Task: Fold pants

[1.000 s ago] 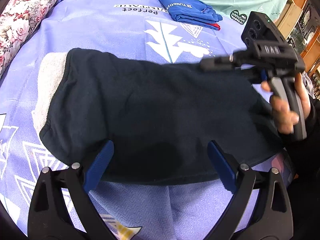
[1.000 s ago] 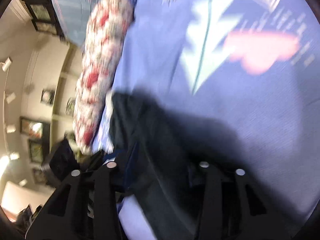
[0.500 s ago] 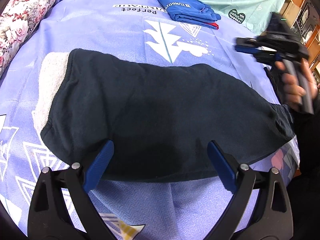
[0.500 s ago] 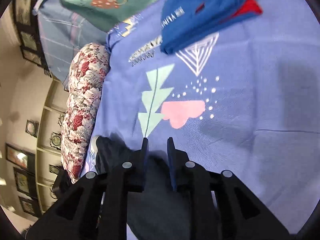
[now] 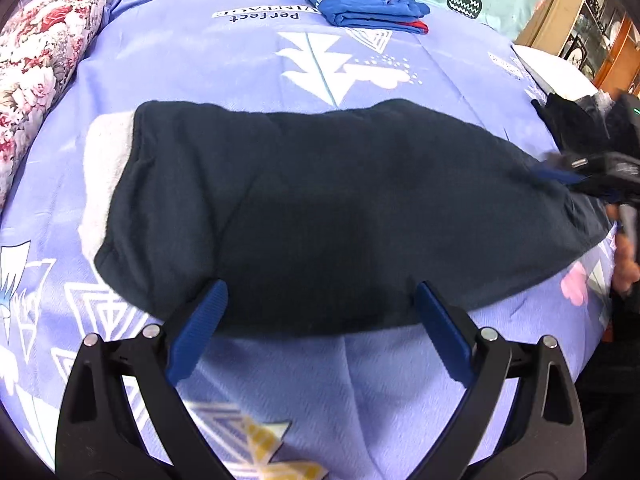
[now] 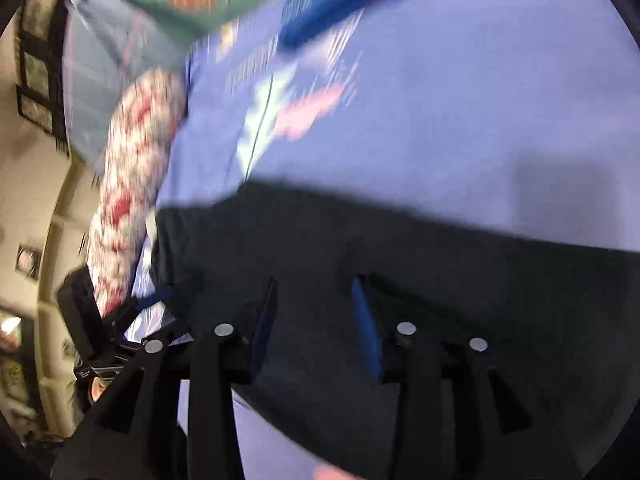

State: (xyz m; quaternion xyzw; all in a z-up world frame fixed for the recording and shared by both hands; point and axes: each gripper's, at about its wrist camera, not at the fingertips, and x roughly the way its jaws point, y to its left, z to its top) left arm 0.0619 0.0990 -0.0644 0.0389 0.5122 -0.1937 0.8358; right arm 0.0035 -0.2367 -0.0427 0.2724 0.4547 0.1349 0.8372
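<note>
Both claws are over the dark pants (image 5: 320,216), which lie flat and long across the purple bed sheet (image 5: 224,72). Of the two, the left gripper (image 5: 320,320) has its blue pads spread wide apart at the near edge of the pants, and it holds nothing. It looks to be just above the cloth, but I cannot tell if the tips touch it. Over at the narrow end, the right gripper (image 6: 314,320) has just been opening its jaws and now they stand part way open over the dark cloth, with nothing pinched between the pads. That view is blurry, so whether the pads rest on the cloth is hard to say. A folded blue garment (image 5: 360,4) sits far away near the top of the bed, and a flowery pillow (image 5: 36,64) lies along the left side. The pants look like they are already folded in half the long way, with a white inner part (image 5: 104,168) peeking out at the wide end. I think the next job is to grab the narrow end and bring it over to the wide end. To do that well, pinch both layers together, lift gently, and lay the ends edge to edge so no lumps form
</note>
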